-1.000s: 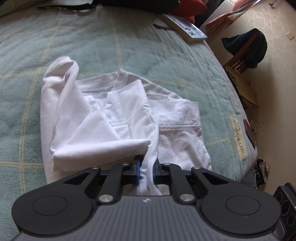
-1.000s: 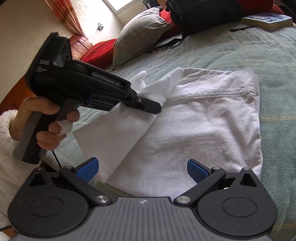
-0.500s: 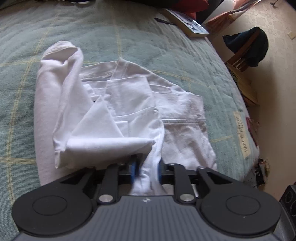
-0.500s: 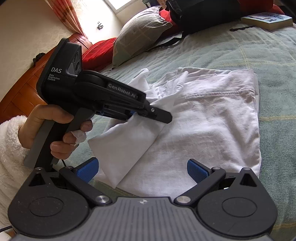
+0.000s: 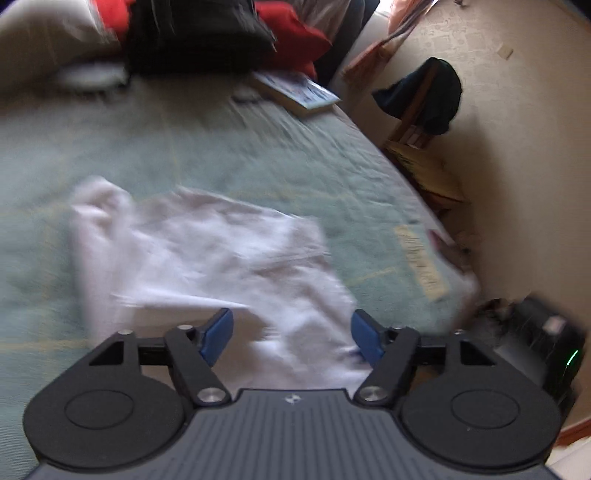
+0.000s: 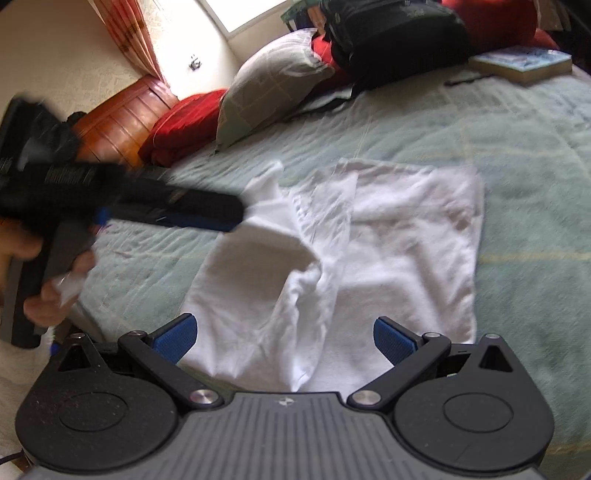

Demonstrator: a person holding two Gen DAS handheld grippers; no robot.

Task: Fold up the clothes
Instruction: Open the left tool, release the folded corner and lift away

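1. Pale green quilted bedspread (image 6: 517,192) with thin yellow lines covers the bed that fills both views; a cream wall and a window with an orange-red curtain (image 6: 129,33) stand behind it.
2. Left gripper (image 5: 291,334): its jaws are opening, the blue pads (image 5: 218,332) stand wide apart and press on nothing, with white cloth seen below and beyond the gap. The left wrist view is blurred.
3. From the right wrist view the left gripper (image 6: 229,216) shows side-on and smeared, its tip over the near-left edge of the garment; whether it touches the cloth cannot be told. A hand (image 6: 48,280) grips its handle.
4. Right gripper (image 6: 284,338): jaws spread wide, nothing between the pads, poised above the near edge of the garment.
5. White garment (image 6: 406,251) lies on the bedspread, its right part flat, its left part doubled over in a loose, rumpled flap (image 6: 258,273).
6. Farther off, at the head of the bed: a grey-beige pillow (image 6: 269,88), a red cushion (image 6: 181,122), a black bag (image 6: 391,29) and a book (image 6: 524,62).
7. Beside the bed, a dark garment hangs on a wooden chair (image 5: 424,96).
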